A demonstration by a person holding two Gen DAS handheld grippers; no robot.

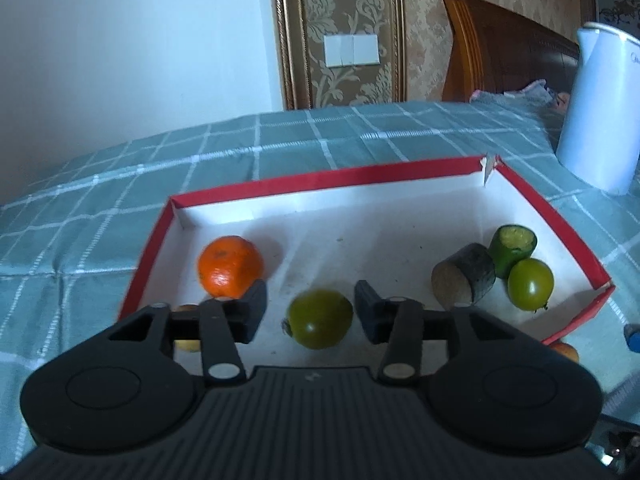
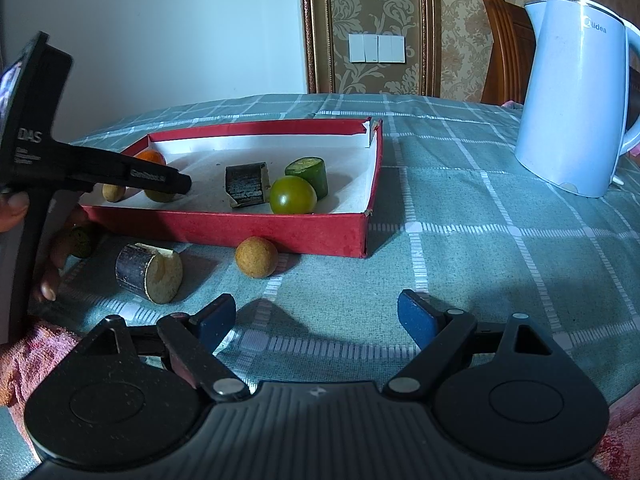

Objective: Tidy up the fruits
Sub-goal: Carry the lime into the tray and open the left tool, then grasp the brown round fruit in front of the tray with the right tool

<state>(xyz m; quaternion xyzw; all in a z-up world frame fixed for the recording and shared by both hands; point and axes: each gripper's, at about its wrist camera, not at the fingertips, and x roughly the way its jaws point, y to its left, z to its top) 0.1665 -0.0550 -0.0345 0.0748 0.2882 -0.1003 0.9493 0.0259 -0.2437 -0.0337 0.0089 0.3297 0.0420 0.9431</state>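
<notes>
Inside my red box (image 1: 352,174), white within, an orange (image 1: 230,266) sits near the far left corner. A dark green tomato (image 1: 320,319) lies near the front middle, slightly blurred. Toward the right end, a dark-barked stem piece (image 1: 464,278) lies on its side, touching a green cut cucumber chunk (image 1: 513,249) with its pale cut face up, and a brighter green tomato (image 1: 531,284) rests just beside both. A small tan fruit (image 2: 113,192) sits at the left front corner. Outside, on the checked cloth, a second bark-covered stem piece (image 2: 149,272) lies on its side, a round tan fruit (image 2: 256,257) sits close to the front wall, and another green chunk (image 2: 82,241) lies left of them.
</notes>
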